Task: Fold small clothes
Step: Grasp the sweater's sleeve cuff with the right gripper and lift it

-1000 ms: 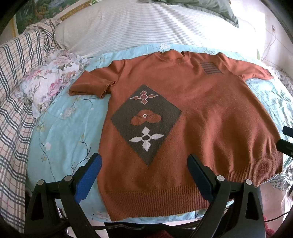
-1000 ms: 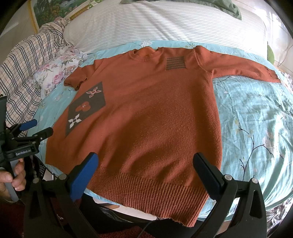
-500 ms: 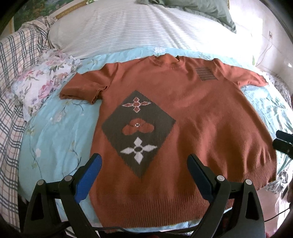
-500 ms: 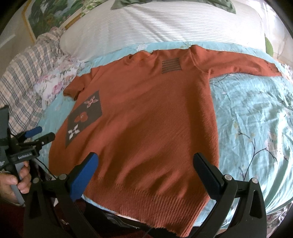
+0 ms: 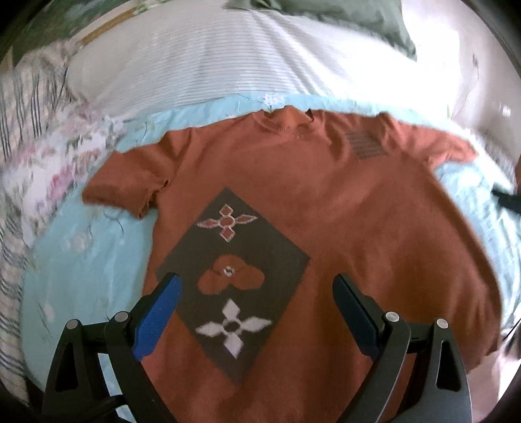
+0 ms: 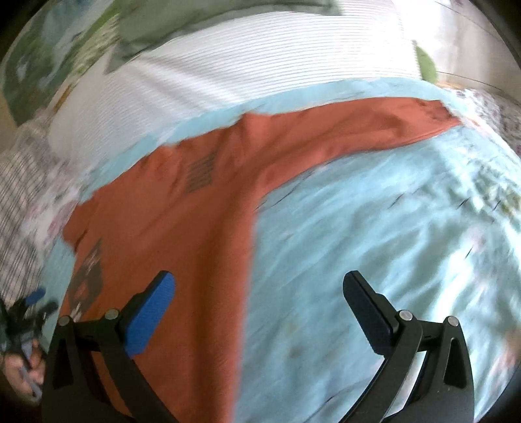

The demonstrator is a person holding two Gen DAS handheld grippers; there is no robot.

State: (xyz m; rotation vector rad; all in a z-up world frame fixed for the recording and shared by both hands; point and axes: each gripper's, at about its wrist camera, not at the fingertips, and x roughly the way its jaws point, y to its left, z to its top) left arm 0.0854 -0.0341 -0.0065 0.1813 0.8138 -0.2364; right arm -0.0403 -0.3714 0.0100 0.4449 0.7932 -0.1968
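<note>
Left gripper (image 5: 255, 293): we are seeing its fingers spread wide, gripping nothing, hovering over the lower front of the sweater; the blue pad (image 5: 156, 320) is sitting on the left finger and a dark pad on the right one.
Right gripper (image 6: 259, 293): we are seeing its fingers likewise parted and empty, straddling the sweater's side edge, so that the blue-padded finger is standing over orange knit and the black finger over bare quilt.
Sweater (image 5: 342, 227): we are finding the orange short-sleeved knit lying flat, front up, on the quilt, with its hem toward us and its neck toward the pillows; both sleeves are lying outward.
Diamond panel (image 5: 234, 276): we are reading a dark diamond on the sweater's front, carrying three motifs in a column, the white four-petal flower (image 5: 232, 327) nearest.
Striped patch (image 5: 366, 144): we are noting a small dark barred rectangle near the far shoulder.
Quilt (image 6: 374, 244): we are seeing pale blue floral cloth under the sweater, blurred in the right wrist view.
Floral cloth (image 5: 62, 169): we are seeing pink-flowered fabric bunched at the left, beside the near sleeve.
Striped pillow (image 5: 228, 58): we are seeing white striped bedding lying beyond the neckline, with a green pillow (image 5: 345, 16) behind it.
</note>
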